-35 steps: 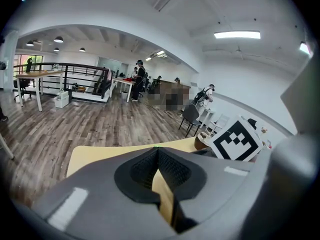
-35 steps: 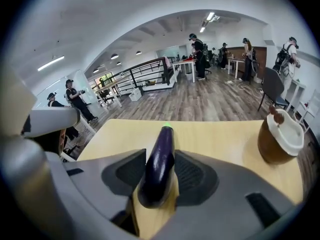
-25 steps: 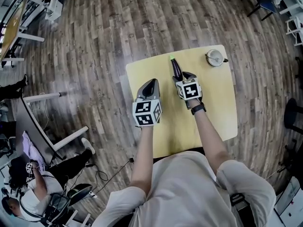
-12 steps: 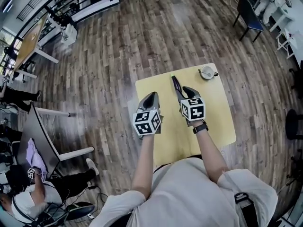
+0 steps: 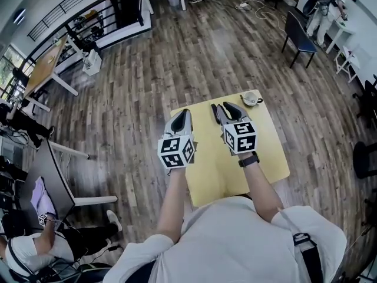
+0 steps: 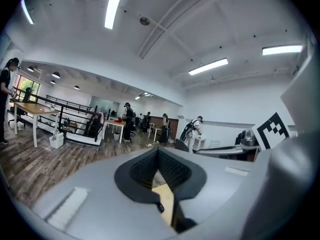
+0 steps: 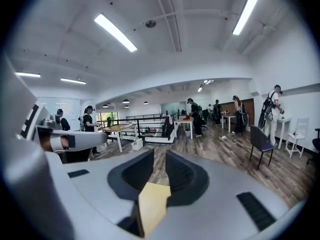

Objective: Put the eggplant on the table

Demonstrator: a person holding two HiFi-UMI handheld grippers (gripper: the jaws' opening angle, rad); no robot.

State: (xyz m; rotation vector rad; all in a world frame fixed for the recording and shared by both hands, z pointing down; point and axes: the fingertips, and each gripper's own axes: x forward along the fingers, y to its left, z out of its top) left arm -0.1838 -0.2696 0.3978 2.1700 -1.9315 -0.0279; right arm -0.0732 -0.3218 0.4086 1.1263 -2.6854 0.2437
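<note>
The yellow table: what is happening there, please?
A person holds a two-jaw gripper in each hand above the table. The eggplant already lies on the table, free of both grippers. The right gripper is closing its jaws with nothing between them. The left gripper is shut and empty. A small round container stands at the table's far corner.

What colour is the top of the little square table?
The table is pale yellow. The head view shows it best.

left hand-held gripper (image 6: 158, 155) | jaws together, empty | yellow table (image 6: 165, 197) below
</note>
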